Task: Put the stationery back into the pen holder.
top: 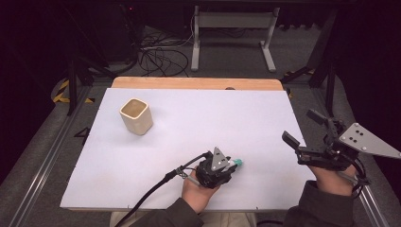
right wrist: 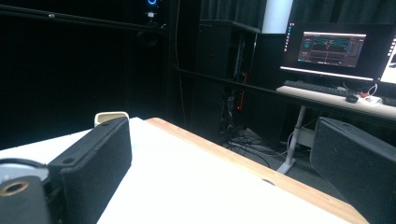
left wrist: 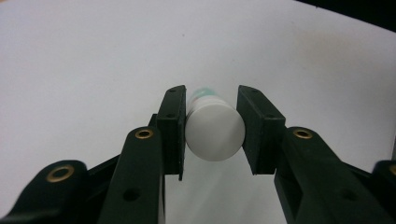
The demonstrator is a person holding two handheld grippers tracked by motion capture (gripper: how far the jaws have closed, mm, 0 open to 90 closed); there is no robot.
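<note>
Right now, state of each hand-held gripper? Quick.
Left hand-held gripper: shut on a white tube with a teal cap, low over the table.
Right hand-held gripper: open, holding nothing, at the table's right edge.

So there's a small white cylindrical tube with a teal end (left wrist: 215, 133), lying on its side near the front-middle. A cream, square-ish open cup (top: 136, 116) stands upright, well apart at back left.

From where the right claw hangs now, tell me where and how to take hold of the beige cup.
Grip the beige cup by its rim and upper wall, coming from above with one jaw inside the open mouth and one outside. It stands upright, squarish and open-topped, with bare white table around it. The open right claw is free; the left claw is shut on a white tube.
</note>
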